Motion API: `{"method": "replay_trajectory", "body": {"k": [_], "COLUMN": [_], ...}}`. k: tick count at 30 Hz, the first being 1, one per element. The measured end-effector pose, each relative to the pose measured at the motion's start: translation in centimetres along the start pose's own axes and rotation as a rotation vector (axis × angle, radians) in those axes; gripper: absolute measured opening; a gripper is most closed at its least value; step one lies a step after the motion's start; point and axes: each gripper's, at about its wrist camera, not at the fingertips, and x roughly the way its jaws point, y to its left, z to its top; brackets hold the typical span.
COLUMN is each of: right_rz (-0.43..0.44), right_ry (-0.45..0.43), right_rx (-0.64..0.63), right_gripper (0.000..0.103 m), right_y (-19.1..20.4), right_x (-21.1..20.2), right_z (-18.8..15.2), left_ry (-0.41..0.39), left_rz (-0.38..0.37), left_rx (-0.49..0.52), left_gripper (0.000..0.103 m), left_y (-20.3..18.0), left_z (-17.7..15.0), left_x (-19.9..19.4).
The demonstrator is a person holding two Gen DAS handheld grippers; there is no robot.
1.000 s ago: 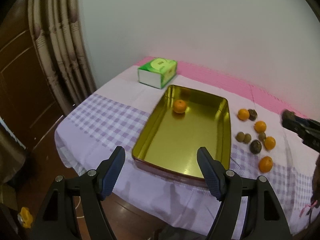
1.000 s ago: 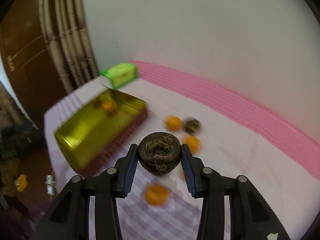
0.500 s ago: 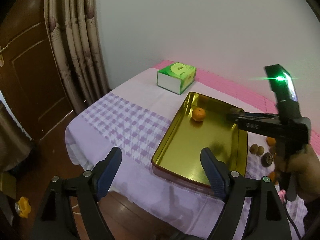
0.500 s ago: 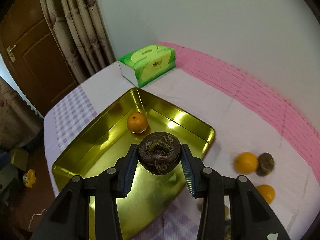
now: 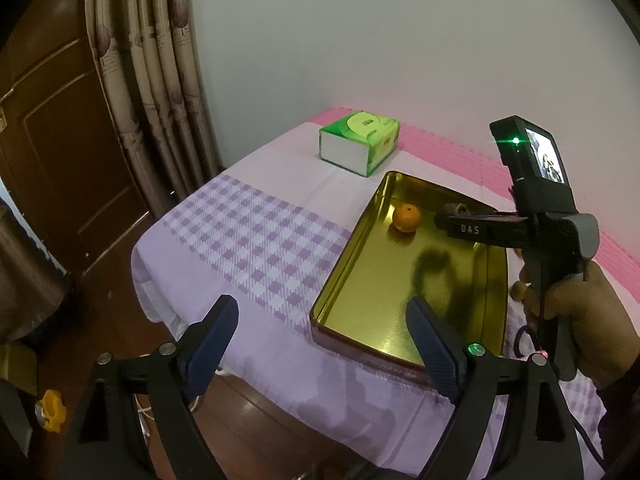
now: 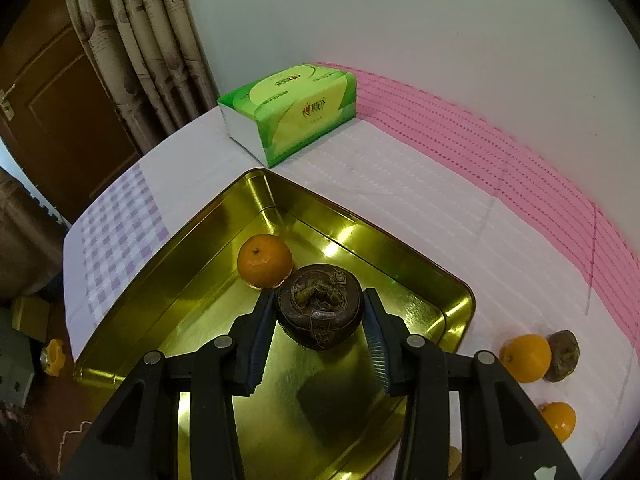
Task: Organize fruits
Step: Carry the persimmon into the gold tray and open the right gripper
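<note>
My right gripper [image 6: 318, 297] is shut on a dark brown, rough-skinned fruit [image 6: 320, 308]. It hangs over the far end of the gold metal tray [image 6: 200, 320], just right of the orange [image 6: 265, 261] lying in it. In the left wrist view the right gripper [image 5: 452, 216] reaches over the tray [image 5: 360, 280] beside that orange [image 5: 406, 218], with a hand [image 5: 568, 308] on its grip. My left gripper [image 5: 322, 308] hovers at the tray's near left corner; its jaws are opening with nothing between them.
Two oranges [image 6: 525, 358] [image 6: 558, 420] and a brown fruit [image 6: 562, 355] lie on the tablecloth right of the tray. A green tissue box [image 6: 292, 110] stands behind the tray near the wall. The table's edge [image 5: 160, 312] drops off at the left, towards a curtain [image 5: 160, 80].
The right gripper has carried the brown fruit left from the loose fruits to above the tray and lower, near the orange. The left gripper's jaws have spread wider.
</note>
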Motion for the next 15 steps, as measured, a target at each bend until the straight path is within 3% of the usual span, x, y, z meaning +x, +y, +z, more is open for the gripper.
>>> {"method": "replay_trajectory", "body": {"k": [10, 15], "right_rz": [-0.002, 0.033], "right_ry": [-0.024, -0.122], "right_rx": [0.018, 0.046], "right_gripper": [0.042, 0.044], "right_y": [0.4, 0.1], "right_x": [0.2, -3.1], "right_z": [0.6, -0.1], "left_ry": [0.021, 0.022], "left_rz": [-0.001, 0.001], "left_rx": [0.008, 0.02], "left_gripper": [0.088, 0.088], "left_y": [-0.1, -0.4], "left_z": [-0.1, -0.1], "left_x": [0.4, 0.5]}}
